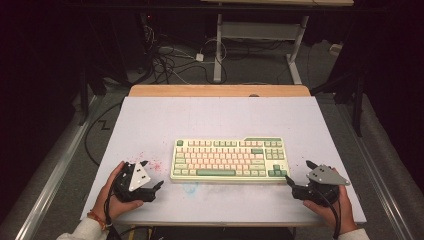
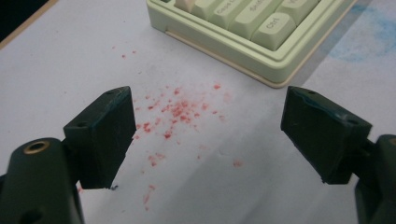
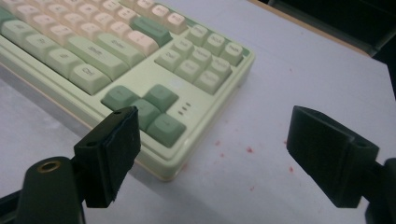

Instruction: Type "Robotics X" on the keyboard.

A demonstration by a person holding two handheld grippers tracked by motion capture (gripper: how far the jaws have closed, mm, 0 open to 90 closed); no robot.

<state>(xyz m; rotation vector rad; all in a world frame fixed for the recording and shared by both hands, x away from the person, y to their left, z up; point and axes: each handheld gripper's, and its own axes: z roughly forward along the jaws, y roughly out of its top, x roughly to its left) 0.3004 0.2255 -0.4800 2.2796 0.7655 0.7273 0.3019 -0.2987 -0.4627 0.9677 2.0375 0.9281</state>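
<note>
A pale green and cream keyboard (image 1: 229, 160) lies flat near the middle of the white table top (image 1: 215, 117). My left gripper (image 1: 151, 174) rests on the table just left of the keyboard's front left corner (image 2: 275, 77), jaws wide apart with nothing between them (image 2: 205, 135). My right gripper (image 1: 298, 172) sits by the keyboard's front right corner (image 3: 173, 163), also open and empty (image 3: 212, 151); its left fingertip (image 3: 116, 149) is close beside the dark green arrow keys (image 3: 149, 112).
Red specks (image 2: 180, 109) stain the table left of the keyboard, and a few (image 3: 250, 150) lie to its right. A faint blue smear (image 1: 189, 187) marks the front edge area. A wooden strip (image 1: 220, 90) borders the far edge. Cables (image 1: 170, 60) lie on the floor beyond.
</note>
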